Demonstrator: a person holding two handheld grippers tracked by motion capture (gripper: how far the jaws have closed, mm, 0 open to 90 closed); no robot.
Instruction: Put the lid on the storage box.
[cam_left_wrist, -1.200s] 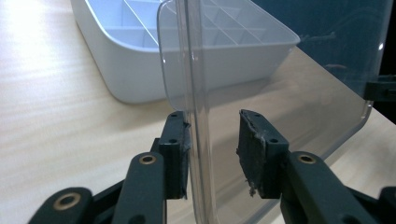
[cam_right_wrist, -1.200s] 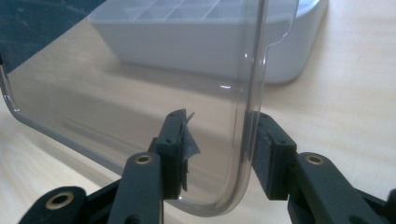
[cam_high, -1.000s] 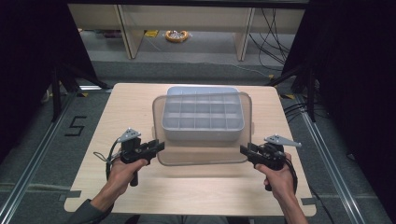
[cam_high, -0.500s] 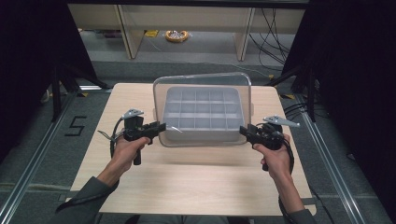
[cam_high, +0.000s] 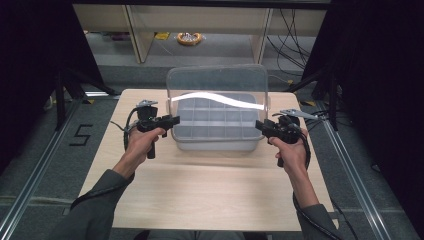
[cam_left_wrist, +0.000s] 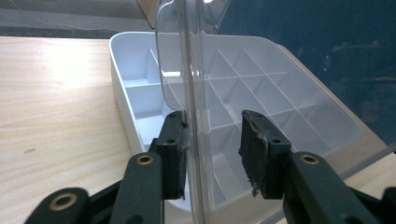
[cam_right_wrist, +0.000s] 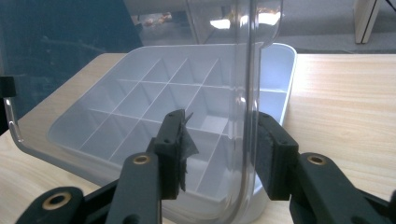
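Your table (cam_high: 210, 200) carries the divided tray (cam_high: 216, 125) at its centre-far half, long axis running left-right across your view, open side up, compartments looking empty. The clear lid (cam_high: 217, 85) stands near upright over the tray, its long edge also running left-right and its broad face toward you; the bottom edge seems to sit at the tray's near side, but I can't tell if it's hinged or loose.

Risks, biggest first:
- Lid is tall and thin. If either side lets go it'll likely tip fwd or back and swing, maybe dragging the tray w/ it.
- Uneven lift btwn hands would twist the panel.

Left gripper (cam_left_wrist: 210, 149): jaws part-open around the lid's side edge, one pad touching, the other w/ a gap, so not clamped.
Right gripper (cam_right_wrist: 219, 149): same story, lid edge btwn the jaws near one pad, gap on the other. Neither is a firm grip.
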